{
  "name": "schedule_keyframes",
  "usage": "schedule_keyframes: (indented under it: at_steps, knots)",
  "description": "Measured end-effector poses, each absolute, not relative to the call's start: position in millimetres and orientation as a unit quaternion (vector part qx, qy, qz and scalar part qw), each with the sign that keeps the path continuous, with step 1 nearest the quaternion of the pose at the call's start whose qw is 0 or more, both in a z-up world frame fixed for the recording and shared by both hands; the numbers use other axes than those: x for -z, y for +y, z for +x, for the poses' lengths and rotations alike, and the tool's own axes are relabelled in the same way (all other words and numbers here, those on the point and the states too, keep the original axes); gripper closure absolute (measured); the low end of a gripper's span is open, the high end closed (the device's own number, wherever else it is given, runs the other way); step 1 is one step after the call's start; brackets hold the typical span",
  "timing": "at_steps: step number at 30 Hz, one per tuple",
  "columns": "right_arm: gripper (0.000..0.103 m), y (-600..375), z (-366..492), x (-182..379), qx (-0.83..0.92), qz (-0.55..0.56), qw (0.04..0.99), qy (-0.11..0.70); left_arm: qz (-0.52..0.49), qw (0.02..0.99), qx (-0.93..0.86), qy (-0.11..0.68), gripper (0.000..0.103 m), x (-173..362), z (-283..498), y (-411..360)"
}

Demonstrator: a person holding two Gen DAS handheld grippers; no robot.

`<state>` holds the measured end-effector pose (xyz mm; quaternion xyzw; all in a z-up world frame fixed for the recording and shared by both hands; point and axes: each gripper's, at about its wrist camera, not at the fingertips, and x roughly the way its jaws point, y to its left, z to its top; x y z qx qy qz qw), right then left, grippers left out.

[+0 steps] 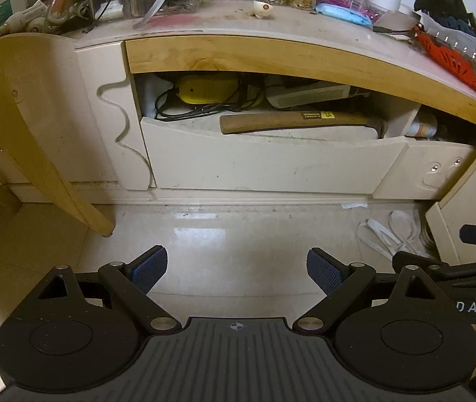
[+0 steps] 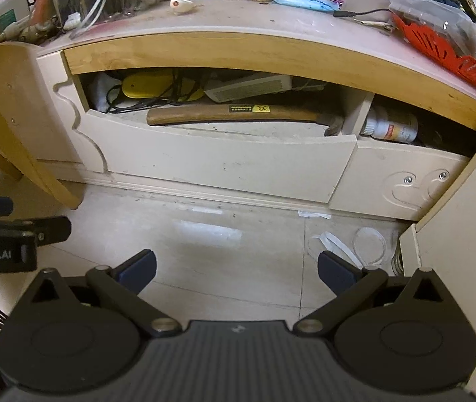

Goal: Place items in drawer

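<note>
A cream drawer (image 1: 258, 167) (image 2: 218, 164) stands pulled out under a cluttered wooden-edged tabletop. Inside lie a wooden-handled hammer (image 1: 298, 121) (image 2: 238, 113), a yellow device (image 1: 204, 91) (image 2: 151, 87) with black cables and a white box (image 1: 308, 95) (image 2: 248, 87). My left gripper (image 1: 236, 269) hovers open over the floor in front of the drawer, nothing between its blue pads. My right gripper (image 2: 237, 269) is open too, empty, facing the same drawer. A second drawer (image 2: 399, 174) to the right holds a white bottle (image 2: 392, 126).
A wooden chair leg (image 1: 53, 167) (image 2: 37, 167) stands left of the drawer. White straps (image 1: 389, 231) (image 2: 345, 244) lie on the tiled floor at right. A cream cabinet panel (image 2: 456, 251) closes off the right side. Bottles, jars, cables and an orange basket (image 2: 439, 53) crowd the tabletop.
</note>
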<state>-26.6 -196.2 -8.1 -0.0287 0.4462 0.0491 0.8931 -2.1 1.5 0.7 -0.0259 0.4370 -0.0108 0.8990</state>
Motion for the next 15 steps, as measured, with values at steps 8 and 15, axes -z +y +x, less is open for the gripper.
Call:
schedule_keyframes:
  at_steps: [8, 15]
  knots:
    - [0.0, -196.5, -27.0, 7.0, -0.055, -0.03, 0.89, 0.451, -0.021, 0.891, 0.004, 0.454, 0.011, -1.0, -6.4, -3.8]
    - [0.0, -196.6, -26.9, 8.5, -0.058, -0.027, 0.891, 0.45, -0.019, 0.891, 0.008, 0.453, 0.011, -1.7, -3.5, -3.3]
